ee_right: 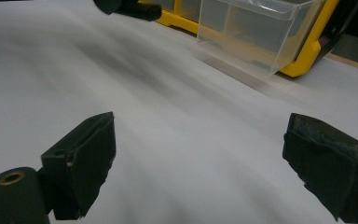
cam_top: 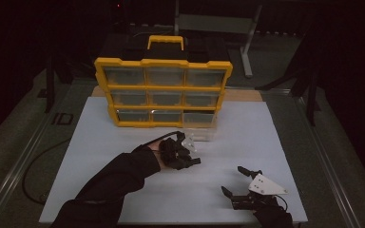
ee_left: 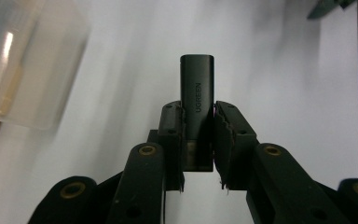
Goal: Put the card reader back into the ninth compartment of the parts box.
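A: What stood on the white board (cam_top: 100,142)?

B: A yellow drawer cabinet (cam_top: 163,90) at the back, its bottom-right clear drawer (cam_top: 199,124) pulled out toward the person.

A: And the grippers?

B: The left gripper (cam_top: 190,154) hung just in front of that drawer, clamped on a small black UGREEN adapter (ee_left: 196,100). The right gripper (cam_top: 234,181) rested well apart, jaws spread wide on nothing, with bare board between them.
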